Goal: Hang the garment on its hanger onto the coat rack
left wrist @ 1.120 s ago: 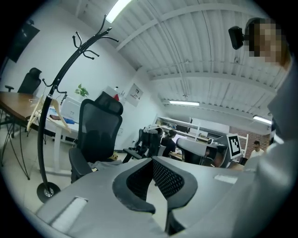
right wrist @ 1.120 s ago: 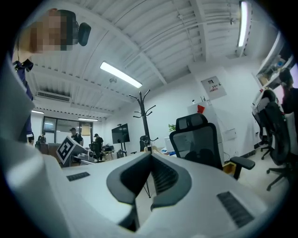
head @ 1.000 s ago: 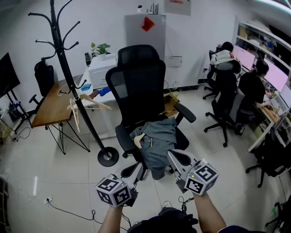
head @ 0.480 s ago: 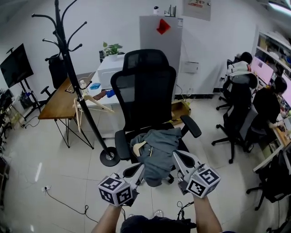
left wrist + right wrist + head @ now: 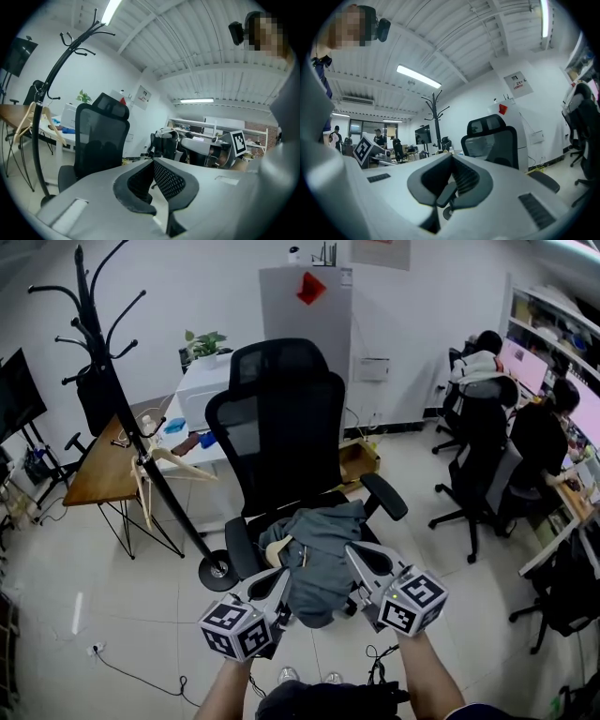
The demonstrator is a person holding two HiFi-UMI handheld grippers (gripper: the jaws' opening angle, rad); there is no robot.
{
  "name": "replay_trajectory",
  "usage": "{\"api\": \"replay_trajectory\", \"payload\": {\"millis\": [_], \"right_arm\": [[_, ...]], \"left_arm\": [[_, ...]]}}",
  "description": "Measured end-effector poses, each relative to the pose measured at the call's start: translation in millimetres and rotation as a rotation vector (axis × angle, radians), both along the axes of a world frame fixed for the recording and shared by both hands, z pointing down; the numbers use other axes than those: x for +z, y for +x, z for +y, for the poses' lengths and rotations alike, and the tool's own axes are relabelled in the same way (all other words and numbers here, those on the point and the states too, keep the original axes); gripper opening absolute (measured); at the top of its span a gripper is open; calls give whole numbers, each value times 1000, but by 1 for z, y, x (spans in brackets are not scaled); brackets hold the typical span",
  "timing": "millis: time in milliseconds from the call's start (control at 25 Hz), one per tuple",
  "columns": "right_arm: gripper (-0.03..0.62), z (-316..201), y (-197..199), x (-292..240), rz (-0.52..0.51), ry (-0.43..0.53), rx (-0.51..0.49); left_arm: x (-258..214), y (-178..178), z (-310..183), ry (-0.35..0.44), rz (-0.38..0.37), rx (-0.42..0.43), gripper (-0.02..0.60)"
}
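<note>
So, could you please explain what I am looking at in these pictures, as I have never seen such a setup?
There is no robot here: a person holds a handheld gripper in each hand, each bearing a cube of square markers. The head view comes from a camera on the person's head, looking down past the left gripper and right gripper. The other two views come from cameras riding on each gripper, looking along its jaws; both pairs are shut with nothing between them. Ahead stands a black office chair, and on its seat lies a grey garment on a wooden hanger. To the left is a black coat rack with a spare hanger on it. Nothing is held yet.
</note>
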State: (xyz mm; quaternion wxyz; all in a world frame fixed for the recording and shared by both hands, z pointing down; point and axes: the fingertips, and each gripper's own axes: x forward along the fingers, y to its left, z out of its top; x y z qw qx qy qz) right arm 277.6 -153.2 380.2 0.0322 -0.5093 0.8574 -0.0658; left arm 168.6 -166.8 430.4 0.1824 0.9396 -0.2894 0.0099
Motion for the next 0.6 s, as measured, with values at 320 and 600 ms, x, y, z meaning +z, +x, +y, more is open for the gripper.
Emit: {"api": "replay_trajectory", "payload": {"millis": [320,600], "right_arm": [[2,-12,-8,24,1,-63,-1],[2,-23,-24,92,-6,-217,-27]], "left_arm": [[47,-14,-27,-63,-43,-98,0],[147,-11,-44,-220,-147,-153,8]]}}
